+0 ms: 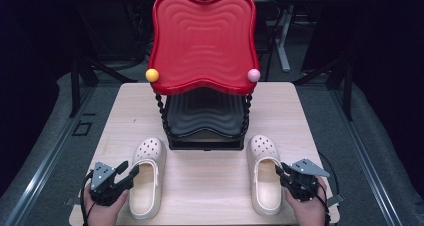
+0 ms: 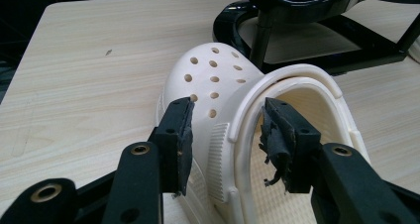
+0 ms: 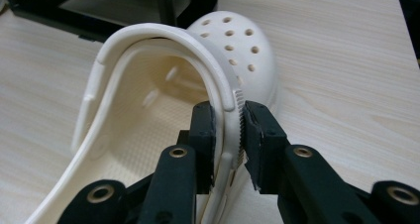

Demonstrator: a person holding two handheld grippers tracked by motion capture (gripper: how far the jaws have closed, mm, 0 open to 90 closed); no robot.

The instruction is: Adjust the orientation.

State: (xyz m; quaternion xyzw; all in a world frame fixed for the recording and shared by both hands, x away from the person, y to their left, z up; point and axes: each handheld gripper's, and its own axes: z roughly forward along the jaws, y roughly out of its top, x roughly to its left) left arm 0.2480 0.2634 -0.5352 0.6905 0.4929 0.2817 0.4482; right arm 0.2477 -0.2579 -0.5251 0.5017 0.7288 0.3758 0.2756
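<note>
So there are two cream clogs lying flat on the tabletop (image 1: 210,186), one on each side in front of a black stand (image 1: 205,136) with a red tray (image 1: 202,41) on top. The left claw (image 2: 228,130) sits wide apart around the side wall of the left clog (image 1: 147,176), not really pinching it. The right claw (image 3: 229,130) is clamped on the side wall of the right clog (image 1: 265,173).

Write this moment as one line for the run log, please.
left gripper: open, astride left clog wall | right gripper: shut on right clog wall | rack: trays bare
</note>
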